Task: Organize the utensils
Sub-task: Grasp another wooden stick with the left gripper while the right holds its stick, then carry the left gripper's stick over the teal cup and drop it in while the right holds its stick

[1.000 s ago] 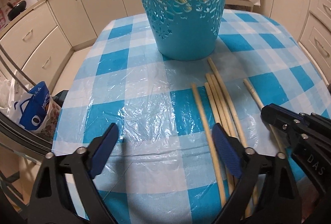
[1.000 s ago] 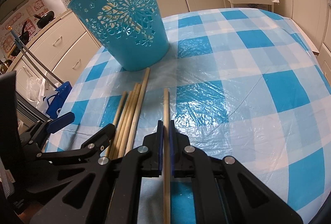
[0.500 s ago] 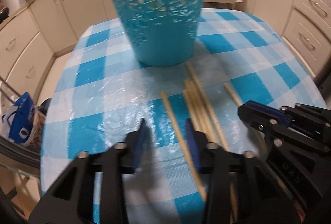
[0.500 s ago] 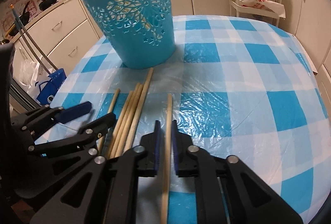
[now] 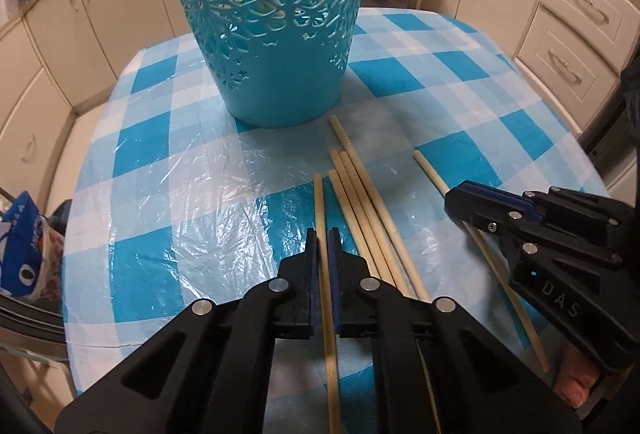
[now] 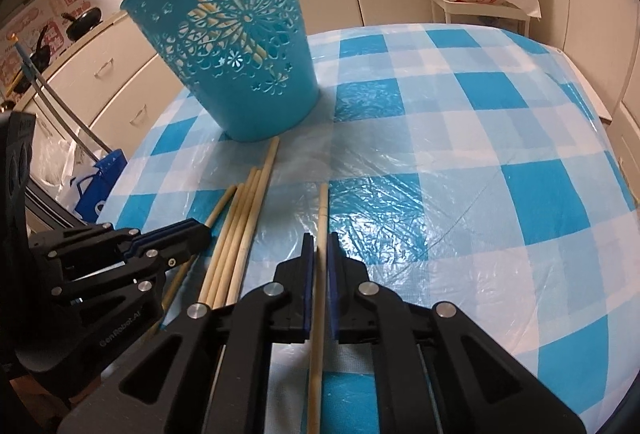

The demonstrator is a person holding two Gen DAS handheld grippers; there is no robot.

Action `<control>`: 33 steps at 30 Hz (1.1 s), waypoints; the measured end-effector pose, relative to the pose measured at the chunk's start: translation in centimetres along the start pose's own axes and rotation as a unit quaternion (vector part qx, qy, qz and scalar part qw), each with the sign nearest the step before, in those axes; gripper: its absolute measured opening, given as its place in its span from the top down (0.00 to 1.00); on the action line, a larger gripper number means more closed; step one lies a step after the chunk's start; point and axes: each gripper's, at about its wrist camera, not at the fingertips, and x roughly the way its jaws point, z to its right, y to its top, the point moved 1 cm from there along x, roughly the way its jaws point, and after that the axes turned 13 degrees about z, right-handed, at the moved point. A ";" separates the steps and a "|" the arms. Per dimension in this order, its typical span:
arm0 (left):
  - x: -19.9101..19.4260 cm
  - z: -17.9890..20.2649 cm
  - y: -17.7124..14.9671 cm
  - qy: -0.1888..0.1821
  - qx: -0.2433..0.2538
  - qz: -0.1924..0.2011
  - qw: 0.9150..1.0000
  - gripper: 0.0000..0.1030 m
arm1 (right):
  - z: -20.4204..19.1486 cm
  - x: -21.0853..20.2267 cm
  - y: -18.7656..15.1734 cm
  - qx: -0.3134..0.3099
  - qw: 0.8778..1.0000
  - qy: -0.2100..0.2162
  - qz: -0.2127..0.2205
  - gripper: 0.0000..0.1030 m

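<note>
Left wrist view: the left hand-held gripper (image 5: 323,246), wide open a second ago, now pinches one chopstick (image 5: 320,201) lying before the basket (image 5: 276,33); right hand-held gripper (image 6: 319,254) clamps another chopstick (image 6: 322,209), so both seem ready for lifting.

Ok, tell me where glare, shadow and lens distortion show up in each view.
Left wrist view: white glare streaks the plastic tablecloth left of the chopsticks; the fisheye bows the cabinets and darkens the corners. Right wrist view: glare sits on the cloth right of the held chopstick; the basket leans from distortion, with a soft shadow at its base.
</note>
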 end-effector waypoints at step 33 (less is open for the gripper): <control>-12.5 0.0 3.0 0.022 -0.034 0.188 0.981 0.95 | 0.6 -1.8 -0.1 0.021 0.998 0.014 0.055 0.94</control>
